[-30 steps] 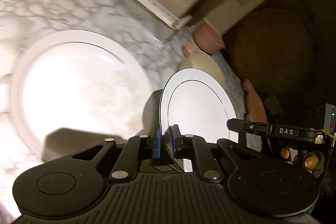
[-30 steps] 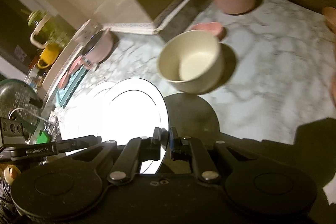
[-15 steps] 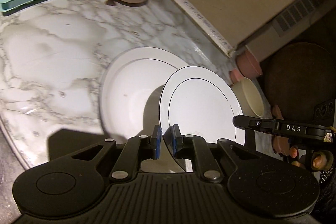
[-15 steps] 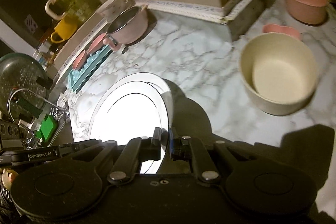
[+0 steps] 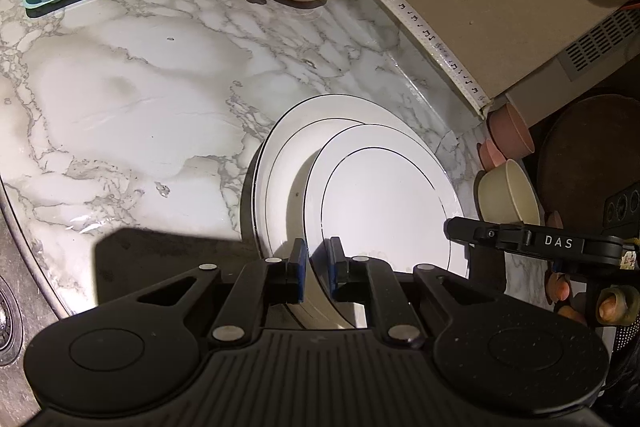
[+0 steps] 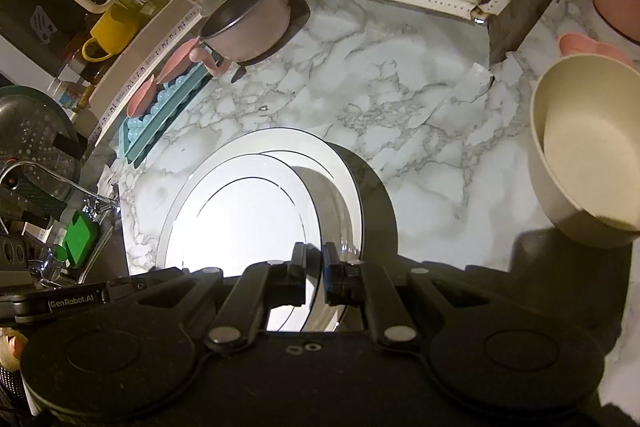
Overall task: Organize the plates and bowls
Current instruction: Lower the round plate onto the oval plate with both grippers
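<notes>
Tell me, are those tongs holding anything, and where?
Yes: both tongs, left and right, pinch the smaller white plate by its rim on opposite sides, above the larger plate.

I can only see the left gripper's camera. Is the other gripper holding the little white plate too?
Observer: Yes. The right gripper is shut on the small plate, pinching its rim.
Operator: What's behind the pink pot? My picture stops there.
Observer: A yellow mug stands up there, behind the pink pot.
Operator: And what's next to the sink?
Observer: A dark colander with lots of little holes sits at that end.
</notes>
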Tool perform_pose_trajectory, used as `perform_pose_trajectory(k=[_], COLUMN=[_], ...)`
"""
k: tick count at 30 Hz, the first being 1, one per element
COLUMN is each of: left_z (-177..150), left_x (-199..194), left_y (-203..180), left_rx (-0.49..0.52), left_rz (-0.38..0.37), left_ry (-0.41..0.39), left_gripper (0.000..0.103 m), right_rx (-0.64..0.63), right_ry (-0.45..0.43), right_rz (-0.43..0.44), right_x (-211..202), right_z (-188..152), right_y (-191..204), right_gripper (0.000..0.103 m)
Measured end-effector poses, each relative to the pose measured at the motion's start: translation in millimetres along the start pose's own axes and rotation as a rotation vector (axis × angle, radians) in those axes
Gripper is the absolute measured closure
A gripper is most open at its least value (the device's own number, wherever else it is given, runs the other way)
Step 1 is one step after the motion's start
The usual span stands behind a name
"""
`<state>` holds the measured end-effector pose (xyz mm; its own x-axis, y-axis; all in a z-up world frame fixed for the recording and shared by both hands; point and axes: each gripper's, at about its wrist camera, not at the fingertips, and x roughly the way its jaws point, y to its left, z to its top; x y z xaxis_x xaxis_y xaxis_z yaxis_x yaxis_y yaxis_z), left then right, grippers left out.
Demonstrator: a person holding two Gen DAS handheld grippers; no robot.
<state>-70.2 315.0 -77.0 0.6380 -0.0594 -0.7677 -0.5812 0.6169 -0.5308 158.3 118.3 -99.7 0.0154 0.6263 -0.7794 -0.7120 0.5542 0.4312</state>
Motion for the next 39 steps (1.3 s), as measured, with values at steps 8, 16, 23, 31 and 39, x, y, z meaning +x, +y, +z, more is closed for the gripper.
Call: perform_pose_trajectory(k=[8, 16, 23, 31, 39], left_z=[4, 6, 8, 8, 8], left_x=[2, 0, -2, -4, -5], left_y=[1, 4, 7, 11, 13], left_rx=[0.0, -0.006, -0.008, -0.039, -0.046], left_rz=[0.004, 0.002, -0.001, -0.014, -0.022], left_ry=[0.012, 0.011, 0.022, 0.029, 0.044], left_gripper=[0.093, 0.093, 0.093, 0.093, 0.093], right_rx=[0.009, 0.011, 0.025, 0.033, 0.04], right_ry=[0.015, 0.025, 0.035, 0.042, 0.04], right_rz=[-0.008, -0.001, 0.026, 0.044, 0.057], right_x=[9, 15, 18, 20, 19], right_z=[3, 6, 6, 4, 5], right_y=[-2, -2, -5, -7, -9], right_gripper=[0.096, 0.095, 0.096, 0.096, 0.096])
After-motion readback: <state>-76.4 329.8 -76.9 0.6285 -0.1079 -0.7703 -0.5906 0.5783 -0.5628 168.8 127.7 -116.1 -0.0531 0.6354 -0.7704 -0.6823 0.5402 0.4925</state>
